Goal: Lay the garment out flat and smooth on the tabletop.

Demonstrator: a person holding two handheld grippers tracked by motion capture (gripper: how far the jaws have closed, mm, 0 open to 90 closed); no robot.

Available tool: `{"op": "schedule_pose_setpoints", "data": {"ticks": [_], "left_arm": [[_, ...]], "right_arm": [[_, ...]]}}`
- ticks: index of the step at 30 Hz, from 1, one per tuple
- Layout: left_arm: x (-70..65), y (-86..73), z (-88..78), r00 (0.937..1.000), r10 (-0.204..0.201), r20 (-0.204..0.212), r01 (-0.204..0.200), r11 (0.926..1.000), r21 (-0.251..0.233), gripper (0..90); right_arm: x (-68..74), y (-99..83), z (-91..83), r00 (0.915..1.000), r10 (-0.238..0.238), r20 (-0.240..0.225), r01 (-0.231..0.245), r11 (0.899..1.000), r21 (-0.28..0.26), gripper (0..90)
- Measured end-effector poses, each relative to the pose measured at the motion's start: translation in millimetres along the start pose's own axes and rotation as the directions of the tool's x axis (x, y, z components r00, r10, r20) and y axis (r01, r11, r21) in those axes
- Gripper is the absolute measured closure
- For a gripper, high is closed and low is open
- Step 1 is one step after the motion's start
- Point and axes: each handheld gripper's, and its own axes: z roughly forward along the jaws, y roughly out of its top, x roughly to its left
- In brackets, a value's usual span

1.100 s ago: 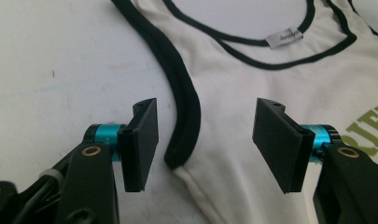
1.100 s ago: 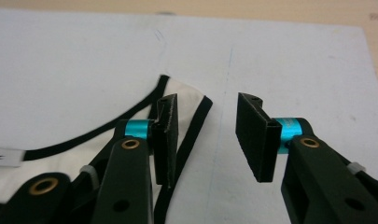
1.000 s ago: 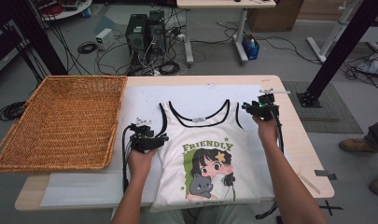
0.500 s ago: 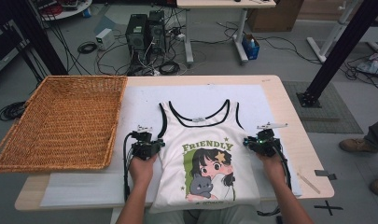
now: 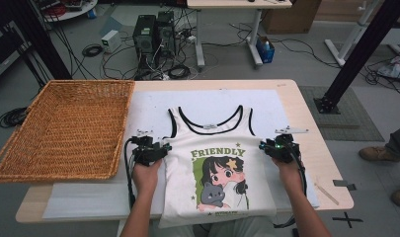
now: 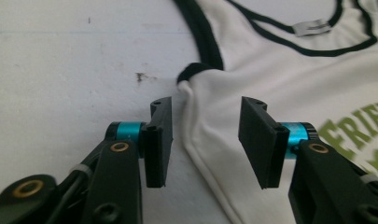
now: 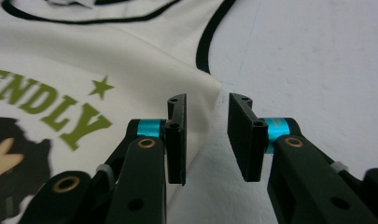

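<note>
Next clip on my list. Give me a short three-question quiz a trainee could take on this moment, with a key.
1. True or false: the left gripper has its pads pressed shut on the tank top.
2. Which edge of the garment lies between the right gripper pads? A) the neckline B) the side edge just below the armhole C) the bottom hem
3. What stands on the table to the left of the white mat?

Key
1. False. The jaws have just been opening; the side edge lies between them, untouched.
2. B. These jaws have also just been opening and stand apart around the edge.
3. A wicker basket.
</note>
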Motion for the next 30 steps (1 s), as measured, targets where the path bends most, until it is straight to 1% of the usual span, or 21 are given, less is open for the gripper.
{"op": "schedule_pose_setpoints", "data": {"ticks": [1,2,3,4,6,9,13,14,15,16,17,18,20,22,23,24,26,27,28,29,30], "left_arm": [[-4.2,-4.4,-5.6,0.9997,0.015,0.018,-0.015,0.9999,-0.001,51.3],[-8.8,-10.0,-11.3,0.9983,0.050,0.030,-0.050,0.9987,0.005,49.4],[-13.0,-16.9,-16.2,0.9955,0.084,0.042,-0.085,0.9963,0.011,49.4],[-15.2,-23.6,-19.4,0.9940,0.092,0.059,-0.093,0.9953,0.024,49.4],[-18.0,-35.8,-22.6,0.9927,0.091,0.078,-0.095,0.9942,0.051,47.8],[-20.6,-45.8,-30.4,0.9934,0.079,0.083,-0.082,0.9964,0.023,47.9],[-25.7,-49.5,-34.8,0.9931,0.101,0.060,-0.103,0.9940,0.037,51.3],[-27.2,-50.2,-36.0,0.9940,0.097,0.051,-0.099,0.9941,0.045,56.4],[-29.3,-51.1,-37.3,0.9938,0.104,0.037,-0.106,0.9929,0.052,67.9],[-31.4,-51.6,-39.3,0.9914,0.131,0.010,-0.131,0.9892,0.066,79.5],[-32.5,-52.8,-40.9,0.9896,0.144,-0.003,-0.144,0.9871,0.071,86.0],[-32.1,-56.7,-42.9,0.9906,0.137,0.006,-0.137,0.9890,0.057,87.2],[-31.6,-58.6,-44.6,0.9920,0.126,0.009,-0.126,0.9907,0.050,87.5],[-30.3,-62.9,-49.8,0.9948,0.096,0.034,-0.098,0.9939,0.050,87.9],[-30.0,-65.8,-53.6,0.9944,0.088,0.058,-0.092,0.9943,0.055,88.0],[-30.8,-69.6,-58.3,0.9931,0.091,0.075,-0.095,0.9937,0.059,88.0],[-32.9,-77.5,-65.7,0.9888,0.104,0.106,-0.111,0.9923,0.056,87.8],[-34.3,-80.9,-68.9,0.9855,0.120,0.120,-0.124,0.9918,0.030,87.2],[-34.3,-80.9,-68.9,0.9855,0.120,0.120,-0.124,0.9918,0.030,80.8],[-34.8,-80.1,-67.6,0.9874,0.122,0.100,-0.124,0.9922,0.014,80.8],[-33.9,-77.0,-64.6,0.9901,0.104,0.094,-0.106,0.9942,0.014,66.6]], "right_arm": [[-0.3,-2.9,-6.1,0.9999,0.003,-0.011,-0.003,1.000,-0.014,67.3],[-0.4,-13.0,-18.3,0.9982,0.037,-0.047,-0.038,0.999,-0.026,64.6],[0.9,-19.1,-23.6,0.9971,0.041,-0.064,-0.043,0.999,-0.025,63.5],[3.5,-25.6,-28.3,0.9967,0.031,-0.075,-0.032,0.999,-0.021,62.5],[9.5,-38.1,-36.7,0.9960,0.009,-0.089,-0.011,1.000,-0.018,60.0],[16.0,-48.1,-43.2,0.9954,-0.002,-0.096,0.001,1.000,-0.009,58.5],[26.7,-58.2,-44.0,0.9940,-0.051,-0.096,0.054,0.998,0.027,58.2],[29.1,-59.5,-42.9,0.9936,-0.061,-0.095,0.065,0.997,0.036,58.7],[36.9,-62.4,-40.8,0.9920,-0.114,-0.055,0.116,0.992,0.047,60.8],[40.4,-63.1,-41.0,0.9906,-0.132,-0.037,0.134,0.990,0.043,65.0],[41.8,-63.1,-41.4,0.9904,-0.132,-0.041,0.134,0.990,0.045,72.9],[43.2,-63.3,-41.9,0.9897,-0.136,-0.043,0.138,0.989,0.046,83.4],[44.7,-63.9,-42.5,0.9880,-0.146,-0.049,0.149,0.988,0.047,88.5],[46.8,-65.1,-45.4,0.9861,-0.161,-0.041,0.163,0.985,0.051,89.6],[46.1,-69.0,-54.9,0.9882,-0.144,-0.053,0.147,0.988,0.055,89.6],[46.1,-69.0,-54.9,0.9882,-0.144,-0.053,0.147,0.988,0.055,89.6],[43.8,-79.5,-75.6,0.9895,-0.126,-0.071,0.128,0.991,0.025,89.4],[43.4,-82.0,-80.3,0.9883,-0.125,-0.088,0.127,0.992,0.019,88.3],[43.4,-82.0,-80.3,0.9883,-0.125,-0.088,0.127,0.992,0.019,88.3],[43.3,-83.0,-82.6,0.9875,-0.117,-0.105,0.120,0.993,0.018,81.7],[42.5,-82.8,-82.9,0.9890,-0.110,-0.099,0.112,0.994,0.012,72.5]]}}
